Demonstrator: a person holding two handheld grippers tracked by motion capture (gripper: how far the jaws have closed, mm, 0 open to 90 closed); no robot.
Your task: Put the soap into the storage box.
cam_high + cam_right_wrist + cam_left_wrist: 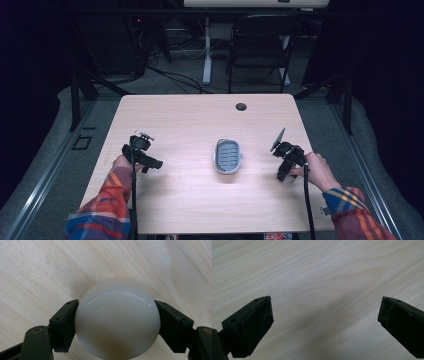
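A smooth white ball [117, 317] sits on the wooden table [190, 120], and my right gripper [116, 322] is shut on it, with one black pad pressed against each side. In the high view the right gripper [283, 175] is at the table's right side, pointing down, with a hand behind it. My left gripper [325, 320] is open, its jaws wide apart over bare wood with nothing between them. From above, the left gripper [150, 162] is at the table's left side. A small grey oval dish [228, 156] with a slotted blue insert lies midway between the two grippers.
A round cable hole [241, 106] is near the table's far edge. A black chair [260, 45] and a white desk leg [207, 50] stand beyond the table. Cables trail from both grippers toward the near edge.
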